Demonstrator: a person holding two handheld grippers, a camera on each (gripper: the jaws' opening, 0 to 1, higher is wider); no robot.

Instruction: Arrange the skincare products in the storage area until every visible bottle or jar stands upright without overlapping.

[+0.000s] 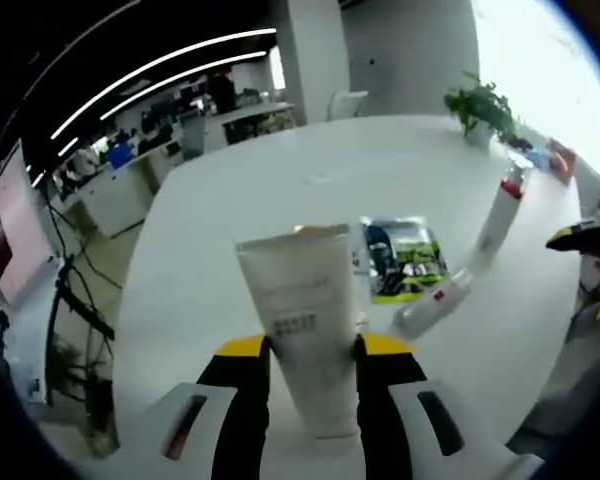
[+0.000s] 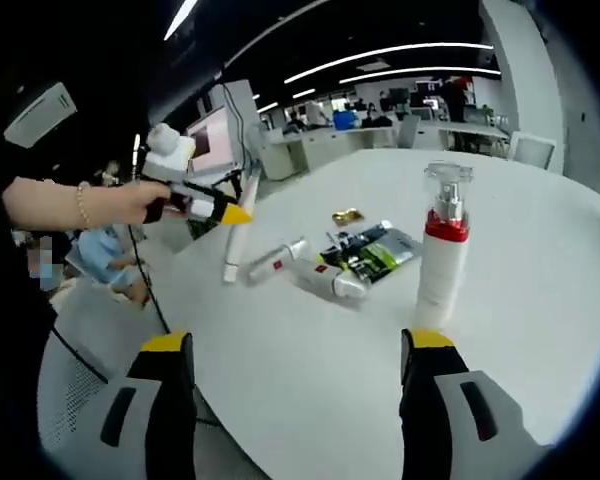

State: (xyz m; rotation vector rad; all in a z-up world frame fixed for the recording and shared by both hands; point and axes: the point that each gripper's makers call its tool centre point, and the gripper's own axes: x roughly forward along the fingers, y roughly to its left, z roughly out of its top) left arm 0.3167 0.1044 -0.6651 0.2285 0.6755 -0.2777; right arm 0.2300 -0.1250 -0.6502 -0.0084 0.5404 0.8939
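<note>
My left gripper is shut on a white cream tube, held upright above the white table. In the right gripper view a hand holds that gripper at the table's left edge, and the tube hangs with its lower end at the tabletop. A white spray bottle with a red band stands upright. Two white tubes lie flat beside a green and black foil packet. My right gripper is open, short of the bottle.
A potted plant and small blue and red items sit at the table's far side. A small gold item lies behind the packet. Desks and chairs stand beyond the table. Bare tabletop lies between my right jaws.
</note>
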